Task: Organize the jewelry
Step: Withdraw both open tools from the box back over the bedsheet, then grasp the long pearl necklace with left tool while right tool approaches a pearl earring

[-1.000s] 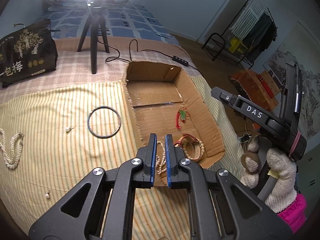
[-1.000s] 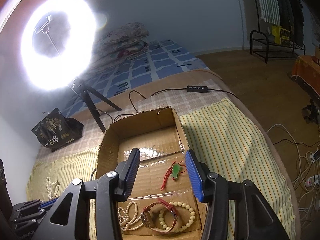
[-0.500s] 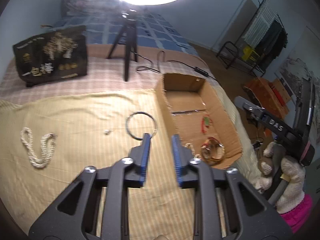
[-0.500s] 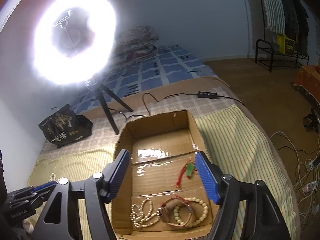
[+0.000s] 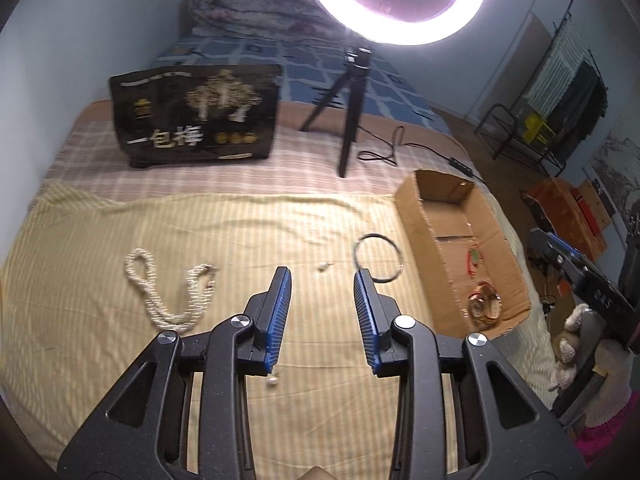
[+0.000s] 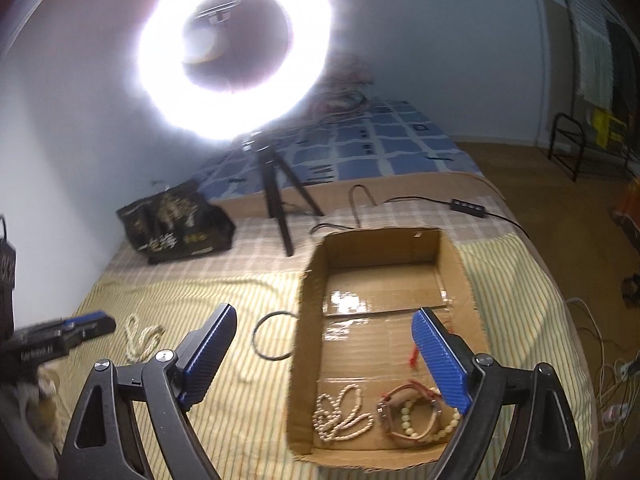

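Note:
My left gripper hovers over the yellow striped cloth, its jaws opening with nothing between them. Ahead of it lie a small pearl earring, a black bangle and, to the left, a thick pearl rope. Another small pearl lies under the left finger. My right gripper stands over the left wall of the cardboard box, jaws opening wide and empty. In the box lie a pearl strand, a watch, a bead bracelet and a red pendant.
A ring light on a black tripod and a black printed bag stand at the back of the bed. A cable with a controller runs behind the box. The bed's right edge drops to the floor, with a plush toy beside it.
My left gripper has swung left, away from the box and out over the cloth, and its shut jaws have parted. The right gripper's jaws have spread much wider and it has drawn back a little.

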Motion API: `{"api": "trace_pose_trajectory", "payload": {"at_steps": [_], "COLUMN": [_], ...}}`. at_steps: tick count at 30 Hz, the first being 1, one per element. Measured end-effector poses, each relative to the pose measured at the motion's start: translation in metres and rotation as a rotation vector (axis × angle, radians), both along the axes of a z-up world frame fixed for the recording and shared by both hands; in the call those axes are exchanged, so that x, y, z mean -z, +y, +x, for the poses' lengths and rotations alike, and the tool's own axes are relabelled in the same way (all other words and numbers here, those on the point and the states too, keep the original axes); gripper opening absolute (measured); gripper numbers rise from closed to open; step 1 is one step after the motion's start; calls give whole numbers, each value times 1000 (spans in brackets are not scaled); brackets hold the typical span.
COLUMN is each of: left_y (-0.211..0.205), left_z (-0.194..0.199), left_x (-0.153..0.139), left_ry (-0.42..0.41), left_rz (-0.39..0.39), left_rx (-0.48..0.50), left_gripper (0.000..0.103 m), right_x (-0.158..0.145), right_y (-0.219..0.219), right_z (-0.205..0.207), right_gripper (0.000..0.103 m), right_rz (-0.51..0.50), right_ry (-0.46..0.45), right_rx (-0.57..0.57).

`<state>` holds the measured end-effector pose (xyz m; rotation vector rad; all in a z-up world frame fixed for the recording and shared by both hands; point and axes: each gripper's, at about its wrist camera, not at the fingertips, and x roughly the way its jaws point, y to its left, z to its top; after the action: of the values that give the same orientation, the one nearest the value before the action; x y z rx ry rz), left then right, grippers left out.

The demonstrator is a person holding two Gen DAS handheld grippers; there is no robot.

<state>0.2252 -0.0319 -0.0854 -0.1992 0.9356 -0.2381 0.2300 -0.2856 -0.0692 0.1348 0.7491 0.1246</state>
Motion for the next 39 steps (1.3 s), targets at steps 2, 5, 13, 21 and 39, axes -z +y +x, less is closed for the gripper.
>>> {"api": "trace_pose_trajectory", "payload": {"at_steps": [2, 5, 13, 21, 39], "left_y": [12, 31, 79, 125, 149], "left_z": [-1, -2, 0, 10, 40], "left_x": [0, 2, 7, 38, 107], "left_ry": [-1, 4, 24, 116, 287], "left_rz": [11, 18, 18, -14, -150], "left_rx": [-14, -44, -129, -201, -316], "left_gripper": [32, 32, 32, 32, 32], "right_x": [0, 2, 24, 53, 114], "right_y": [10, 28, 81, 128, 219], "right_z": [-3, -8, -14, -21, -33], "right_gripper": [91, 91, 91, 91, 89], "right_rz": [-10, -19, -6, -29, -142], "right_ry": [-6, -11, 38, 123, 215], "right_rx": [-28, -77, -188, -302, -497]}}
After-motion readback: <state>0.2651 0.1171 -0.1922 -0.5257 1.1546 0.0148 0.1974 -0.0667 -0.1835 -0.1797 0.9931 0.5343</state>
